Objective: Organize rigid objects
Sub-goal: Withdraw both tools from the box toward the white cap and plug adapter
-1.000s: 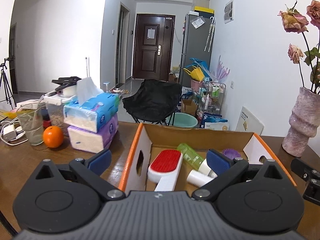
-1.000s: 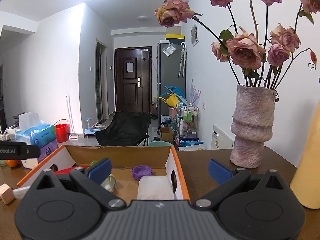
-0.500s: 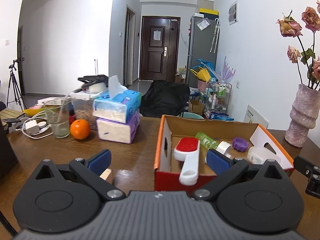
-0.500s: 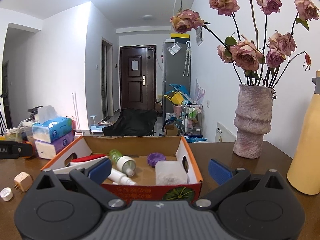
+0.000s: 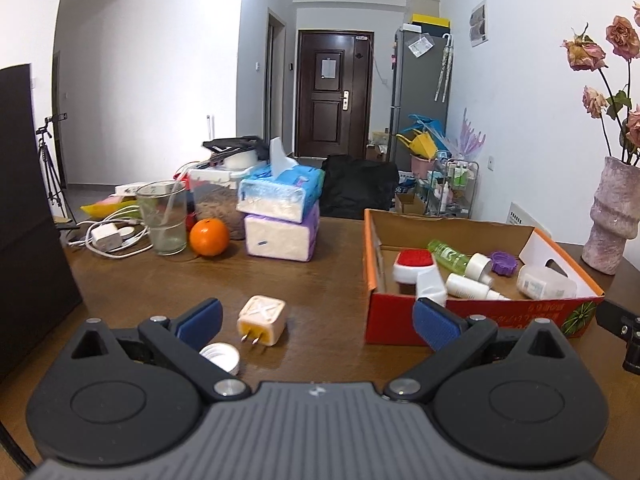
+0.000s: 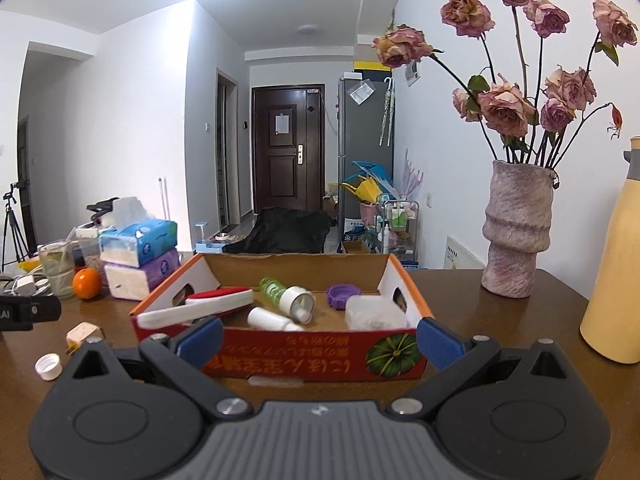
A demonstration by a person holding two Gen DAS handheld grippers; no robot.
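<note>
Right then, both sets of tongs hung low over the brown worktop (image 5: 328, 280), and both were spread wide with nothing between their blue pads. Across the lower middle of the left wrist view, the left tongs (image 5: 316, 322) framed a cream plug adapter (image 5: 262, 319) that lay on the wood, prongs pointing toward the camera, just beside the left pad (image 5: 199, 319). A white bottle cap (image 5: 221, 357) sat at lower left, partly hidden behind that same finger. To the right of centre stood the red cardboard box (image 5: 464, 322), and inside it lay a red-and-white lint brush (image 5: 416, 270), a green bottle (image 5: 450, 257), a small white bottle (image 5: 468, 286), a purple cap (image 5: 503, 263) and a white tub (image 5: 546, 283). Over in the right wrist view, the right tongs (image 6: 319, 344) hovered in front of the box (image 6: 316, 360), which filled the middle of the frame. At lower left there, the adapter (image 6: 82, 335) and the cap (image 6: 48, 366) rested apart from each other on the bare wood, outside the box. Further back at left sat an orange (image 5: 209, 237), a drinking glass (image 5: 162, 218) and two stacked tissue packs (image 5: 282, 216). A pink vase (image 6: 518, 228) of dried roses stood at right, with a yellow bottle (image 6: 614, 264) at the edge.
</note>
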